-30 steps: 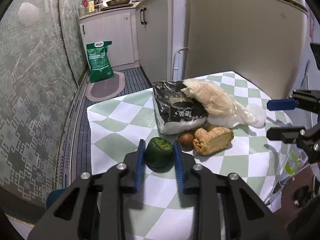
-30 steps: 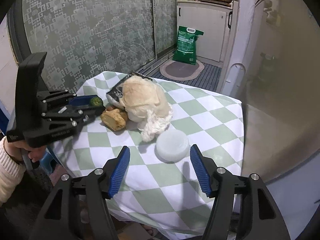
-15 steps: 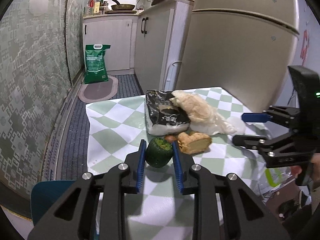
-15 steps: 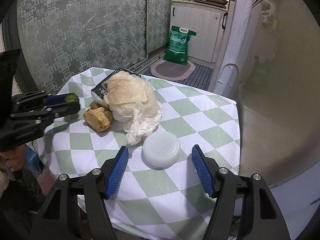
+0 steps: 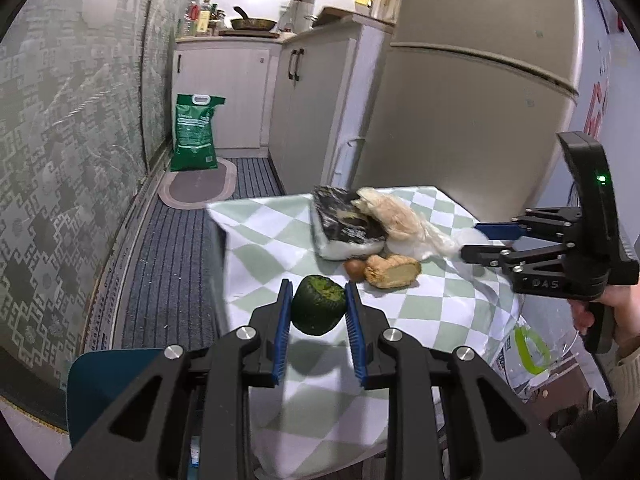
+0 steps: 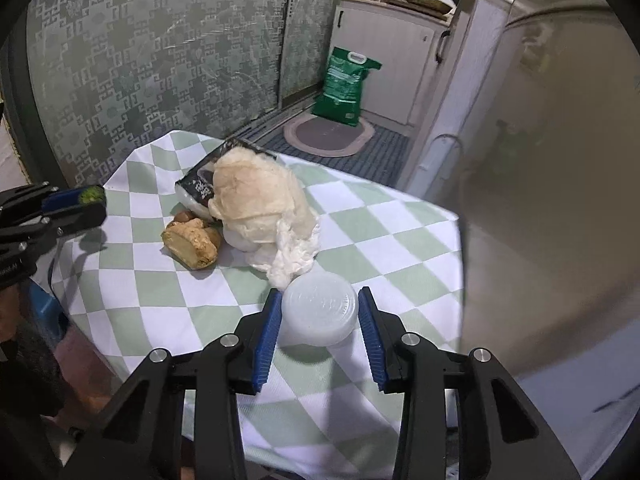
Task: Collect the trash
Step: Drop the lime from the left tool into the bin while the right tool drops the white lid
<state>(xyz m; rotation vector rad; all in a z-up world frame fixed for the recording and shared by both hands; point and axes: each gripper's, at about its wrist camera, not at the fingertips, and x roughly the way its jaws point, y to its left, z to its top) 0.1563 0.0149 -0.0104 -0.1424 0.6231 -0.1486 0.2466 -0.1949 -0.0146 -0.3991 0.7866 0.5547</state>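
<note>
Trash is spread over the checked table (image 6: 160, 292): a black packet (image 5: 344, 224), a crumpled paper wad (image 6: 256, 204), a bread chunk (image 6: 192, 242) and a small brown round item (image 5: 354, 268) lie grouped near the middle. A green round piece (image 5: 318, 310) is clamped between the blue pads of the left gripper (image 5: 318, 312) and is carried clear of the cloth, its shadow being cast below it. A white round lid (image 6: 318, 308) rests on the table near its front edge, just beside the paper wad. The lid is bracketed by the fingers (image 6: 266, 330) of the right gripper (image 6: 320, 320); the jaws have just been closing around it, and whether the pads press on its rim cannot be told.

Compared with the earlier frames, the green piece has been raised and drawn back from the group, and the right gripper has been brought down from hovering short of the lid to straddling it.
</note>
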